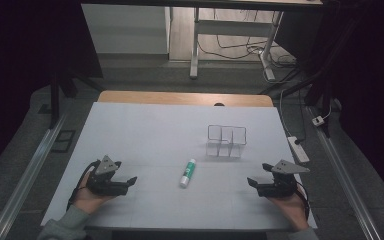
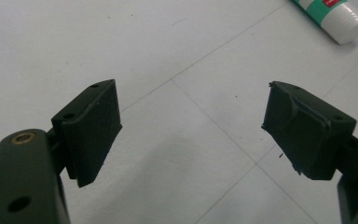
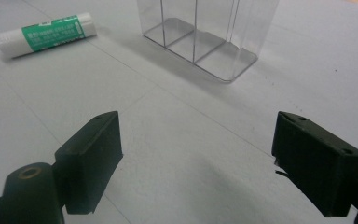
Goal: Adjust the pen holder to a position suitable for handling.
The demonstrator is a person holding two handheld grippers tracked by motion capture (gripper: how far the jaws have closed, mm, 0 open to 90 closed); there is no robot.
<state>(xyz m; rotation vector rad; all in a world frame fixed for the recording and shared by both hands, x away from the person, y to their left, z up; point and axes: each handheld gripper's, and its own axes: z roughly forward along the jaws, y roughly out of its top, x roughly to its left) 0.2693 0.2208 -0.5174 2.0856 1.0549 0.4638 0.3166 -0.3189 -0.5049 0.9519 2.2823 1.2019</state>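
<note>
A white glue stick with a green label lies on its side in the middle of the white table top; it also appears at the upper left of the right gripper view and the upper right corner of the left gripper view. Behind it stands a clear plastic organiser with divided compartments, empty. My left gripper rests low at the near left, open, nothing between its jaws. My right gripper rests at the near right, open and empty.
The white board covers a wooden table whose far edge shows behind it. A power strip lies off the right edge. Metal rails run along both sides on the floor.
</note>
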